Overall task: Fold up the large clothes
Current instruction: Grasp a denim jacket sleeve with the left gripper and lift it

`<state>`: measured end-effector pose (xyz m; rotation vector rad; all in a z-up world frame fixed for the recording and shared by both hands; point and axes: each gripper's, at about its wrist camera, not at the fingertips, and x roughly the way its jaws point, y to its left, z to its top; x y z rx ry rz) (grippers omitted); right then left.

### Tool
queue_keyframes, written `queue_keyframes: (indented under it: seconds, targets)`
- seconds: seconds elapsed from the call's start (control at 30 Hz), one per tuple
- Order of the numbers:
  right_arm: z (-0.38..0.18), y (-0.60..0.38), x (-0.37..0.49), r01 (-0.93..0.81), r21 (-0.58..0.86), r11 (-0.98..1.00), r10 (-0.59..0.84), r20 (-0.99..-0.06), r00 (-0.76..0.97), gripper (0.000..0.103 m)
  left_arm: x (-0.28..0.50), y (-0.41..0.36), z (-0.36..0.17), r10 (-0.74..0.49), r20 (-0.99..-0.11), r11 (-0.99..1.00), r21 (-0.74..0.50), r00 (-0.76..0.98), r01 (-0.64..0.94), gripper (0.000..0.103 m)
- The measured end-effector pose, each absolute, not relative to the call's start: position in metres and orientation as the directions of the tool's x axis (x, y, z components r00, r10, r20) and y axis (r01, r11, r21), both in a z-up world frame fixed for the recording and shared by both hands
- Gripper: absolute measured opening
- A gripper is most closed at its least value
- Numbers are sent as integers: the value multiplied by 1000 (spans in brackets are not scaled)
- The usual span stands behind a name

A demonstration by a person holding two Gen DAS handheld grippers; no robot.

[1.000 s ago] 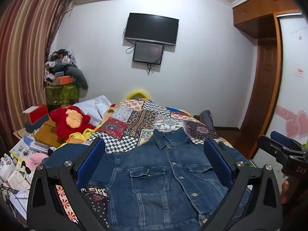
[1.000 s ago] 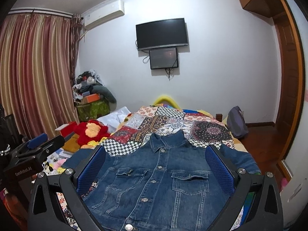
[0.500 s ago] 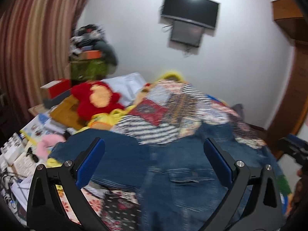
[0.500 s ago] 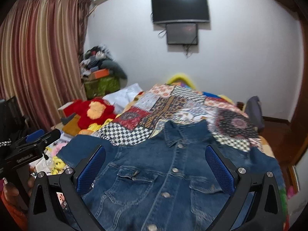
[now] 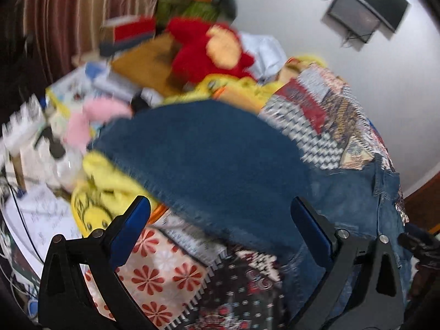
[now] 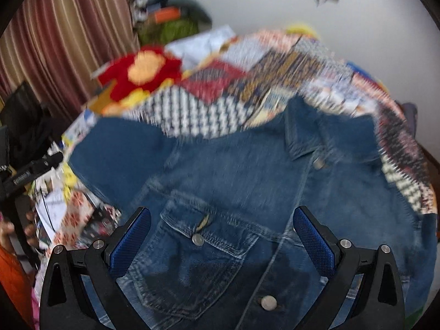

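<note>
A blue denim jacket [image 6: 247,181] lies front-up on a patchwork bedspread [image 6: 275,66], collar toward the far wall and sleeves spread. In the left wrist view its left sleeve [image 5: 209,159] stretches across the frame above my left gripper [image 5: 220,220], which hangs open over the sleeve's lower edge with nothing between its blue pads. My right gripper [image 6: 222,233] is open above the chest pocket [image 6: 200,239]. The left gripper's body [image 6: 30,176] shows at the left edge of the right wrist view. Both views are motion-blurred.
A red plush toy [image 5: 209,49] and yellow fabric [image 5: 104,189] sit left of the bed, beside books, papers and a pink item [image 5: 90,118]. Striped curtains [image 6: 68,41] hang at left. A screen [image 5: 360,13] is on the white wall. A person's hand [image 6: 16,228] shows lower left.
Both grippers have tilted down and closer to the bed. The left one swung left toward the sleeve; the right one dropped over the jacket's chest. Both stayed open.
</note>
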<state>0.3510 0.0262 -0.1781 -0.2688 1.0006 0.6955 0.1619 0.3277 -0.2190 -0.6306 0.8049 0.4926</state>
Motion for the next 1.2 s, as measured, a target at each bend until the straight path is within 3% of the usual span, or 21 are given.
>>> queue_keyframes:
  seconds: [0.2, 0.33, 0.43, 0.47, 0.53, 0.67, 0.77, 0.83, 0.93, 1.07, 1.2]
  targets:
    - [-226, 50, 375, -639, 120, 760, 346, -907, 241, 103, 156, 363, -257, 27, -778, 617, -481, 627, -623, 99]
    - [-247, 56, 387, -608, 206, 766, 355, -925, 133, 103, 157, 385, -274, -40, -752, 544, -568, 658, -617, 82]
    - [-253, 57, 390, -590, 244, 770, 367, -925, 97, 103, 161, 399, -284, -81, -731, 496, -619, 677, -609, 78]
    - [-254, 57, 391, -591, 243, 769, 367, -925, 97, 103, 162, 404, -288, -87, -728, 484, -628, 680, -610, 76]
    - [-253, 58, 391, -594, 247, 766, 370, -925, 93, 103, 164, 411, -295, -77, -737, 454, -626, 672, -634, 62]
    - [-252, 56, 391, -591, 252, 766, 372, -924, 88, 103, 161, 418, -302, -57, -728, 411, -641, 683, -649, 52]
    - [-249, 55, 391, -596, 255, 762, 375, -923, 85, 103, 160, 411, -292, 1, -752, 452, -588, 660, -671, 36]
    - [-245, 52, 389, -596, 258, 760, 381, -921, 87, 103, 163, 406, -282, 43, -776, 491, -532, 629, -690, 17]
    - [-235, 47, 386, -599, 252, 760, 387, -916, 105, 103, 169, 390, -252, 141, -794, 587, -414, 592, -696, 14]
    - [-218, 34, 384, -596, 253, 762, 407, -903, 136, 103, 187, 360, -207, 292, -745, 731, -232, 601, -642, 12]
    - [-202, 19, 382, -583, 254, 772, 422, -891, 170, 103, 209, 331, -160, 300, -661, 817, -194, 687, -543, 11]
